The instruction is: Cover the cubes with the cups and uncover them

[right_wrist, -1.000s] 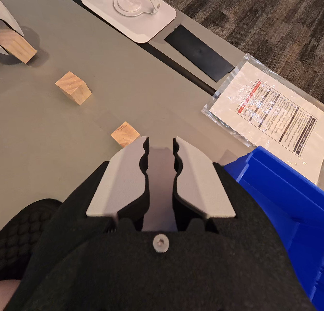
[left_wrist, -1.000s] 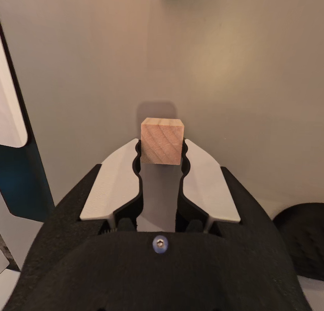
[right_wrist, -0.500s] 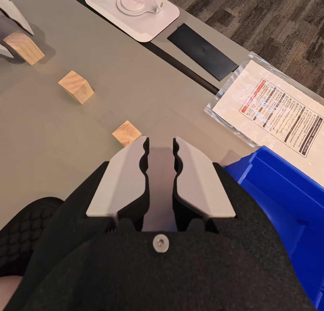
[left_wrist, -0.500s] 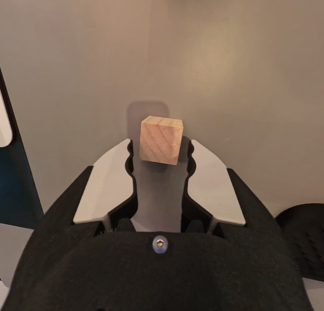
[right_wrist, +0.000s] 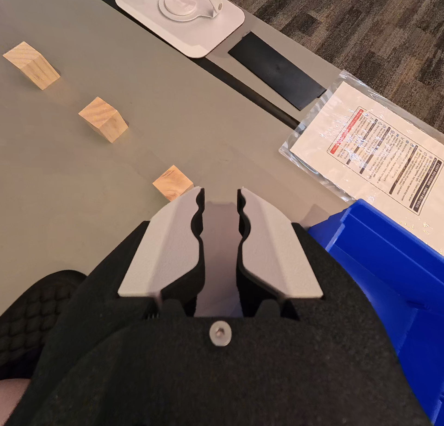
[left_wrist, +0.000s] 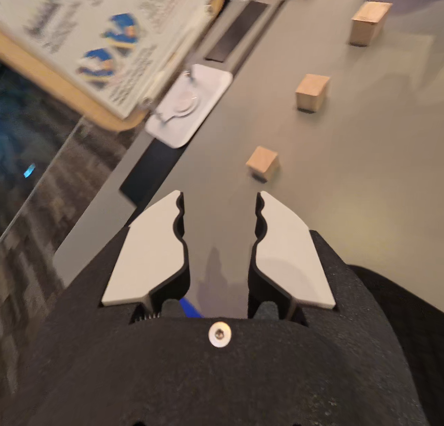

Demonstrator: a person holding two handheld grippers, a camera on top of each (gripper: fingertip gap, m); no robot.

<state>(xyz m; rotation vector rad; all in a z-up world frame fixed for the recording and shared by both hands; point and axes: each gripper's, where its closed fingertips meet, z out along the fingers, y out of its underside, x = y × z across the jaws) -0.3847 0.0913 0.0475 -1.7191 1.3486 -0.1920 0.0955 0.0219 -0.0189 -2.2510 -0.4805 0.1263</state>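
Grey tabletop (left_wrist: 360, 198) fills the left wrist view, with patterned carpet beyond its edge on the far left. The left gripper (left_wrist: 219, 195) hangs over it with its fingers spread wide and nothing between them. Three wooden cubes stand in a line running ahead and to the right of the fingertips: the nearest cube (left_wrist: 262, 162) just beyond the right fingertip, the middle cube (left_wrist: 311, 93) farther on, the farthest cube (left_wrist: 367, 22) near the top right. All three sit on the table, apart from each other and uncovered. A white stand base (left_wrist: 192, 107) lies ahead of the left finger at the table's rim, with a blurred printed board (left_wrist: 101, 42) above it.

Seen from the right wrist, the same grey table lies under the right gripper (right_wrist: 220, 192), whose fingers stand a narrow gap apart, holding nothing. One cube touches the picture edge of the left fingertip, half hidden by it; the other two trail away up and to the left. A blue bin (right_wrist: 384, 258) sits just right of the right finger, and a bagged printed sheet (right_wrist: 374, 155) lies beyond it.

No cup shows in either view, so by my reading the covering has not begun: the cubes look laid out ready, and fetching cups, covering and uncovering are all left.
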